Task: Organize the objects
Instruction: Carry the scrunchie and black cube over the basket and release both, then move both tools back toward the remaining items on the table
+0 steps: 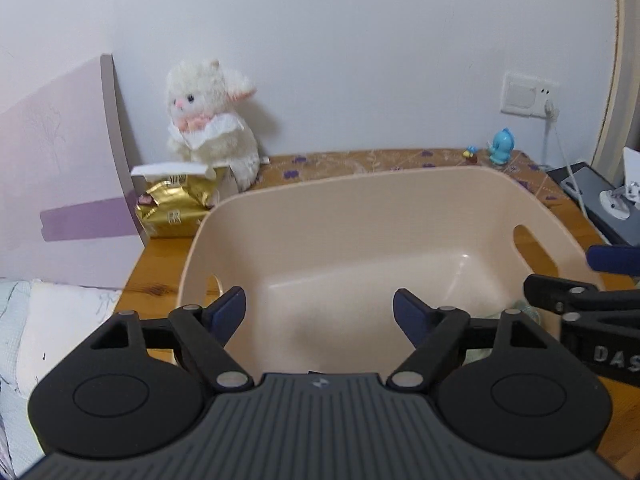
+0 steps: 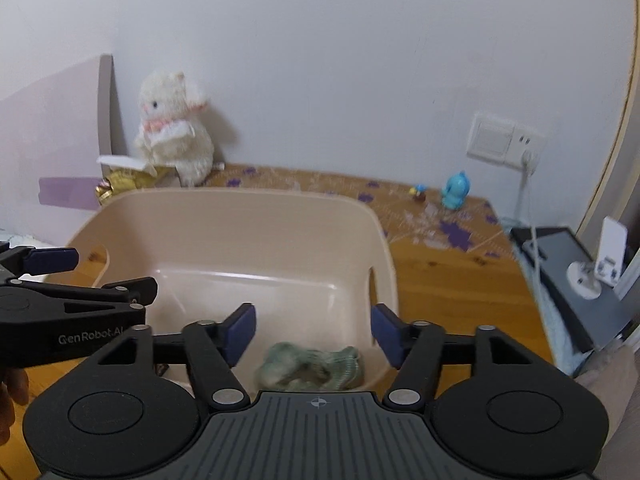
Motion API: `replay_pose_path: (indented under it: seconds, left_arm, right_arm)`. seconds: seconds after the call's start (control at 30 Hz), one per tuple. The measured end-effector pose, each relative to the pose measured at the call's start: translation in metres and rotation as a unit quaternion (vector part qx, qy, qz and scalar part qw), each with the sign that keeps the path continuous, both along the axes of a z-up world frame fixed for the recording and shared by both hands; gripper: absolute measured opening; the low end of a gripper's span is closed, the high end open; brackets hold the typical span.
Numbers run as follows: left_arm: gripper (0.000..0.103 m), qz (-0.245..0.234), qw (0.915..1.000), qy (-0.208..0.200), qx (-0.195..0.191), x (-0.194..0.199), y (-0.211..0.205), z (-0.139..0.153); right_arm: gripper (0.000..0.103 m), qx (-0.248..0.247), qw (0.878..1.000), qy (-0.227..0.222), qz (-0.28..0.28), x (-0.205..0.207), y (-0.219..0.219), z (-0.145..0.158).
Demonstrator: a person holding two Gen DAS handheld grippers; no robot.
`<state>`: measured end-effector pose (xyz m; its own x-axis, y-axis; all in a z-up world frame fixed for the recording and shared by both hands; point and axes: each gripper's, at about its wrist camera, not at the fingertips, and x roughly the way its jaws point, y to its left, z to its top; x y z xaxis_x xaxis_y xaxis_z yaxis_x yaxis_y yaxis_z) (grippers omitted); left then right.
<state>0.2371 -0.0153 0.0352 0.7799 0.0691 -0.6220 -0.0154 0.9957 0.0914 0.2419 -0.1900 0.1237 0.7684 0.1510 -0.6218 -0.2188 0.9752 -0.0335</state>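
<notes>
A beige plastic bin (image 1: 400, 200) (image 2: 240, 216) with handle slots stands on the wooden table. A crumpled pale green cloth (image 2: 312, 368) lies on the bin's floor at its near right corner, blurred; in the left wrist view only a sliver of that cloth (image 1: 524, 312) shows. My right gripper (image 2: 312, 330) hangs open just above the cloth, pads apart and touching nothing. My left gripper (image 1: 320, 312) is open over the bin's near side with nothing between its fingers. Each gripper appears at the edge of the other's view.
A white plush lamb (image 1: 212, 120) sits at the back left on a box with a gold packet (image 1: 172, 208). A blue toy figure (image 1: 500, 148) and a tiny figure (image 1: 470, 153) stand by the wall. A socket with a cable (image 1: 560, 152) and a dark device (image 2: 568, 268) are at right.
</notes>
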Motion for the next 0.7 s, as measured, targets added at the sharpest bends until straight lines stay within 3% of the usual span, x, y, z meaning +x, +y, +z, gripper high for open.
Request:
replay_pose_path:
  seconds: [0.17,0.43,0.7]
  left_arm:
    - [0.090,-0.005,0.9996,-0.026,0.002,-0.029,-0.003,0.020]
    - [0.090,-0.017,0.9994,-0.029,-0.011,-0.082,-0.010,0.022]
    - [0.090,-0.014,0.9995,-0.024,-0.014,-0.131,-0.009,0.006]
  right_arm:
    - [0.100,-0.011,0.999,-0.032,0.008,-0.032,-0.013,0.026]
    - [0.103,-0.025,0.999,-0.035,0.014,-0.076,-0.031,0.033]
    - [0.103,-0.050,0.998,-0.026,0.026,-0.117,-0.042,0.020]
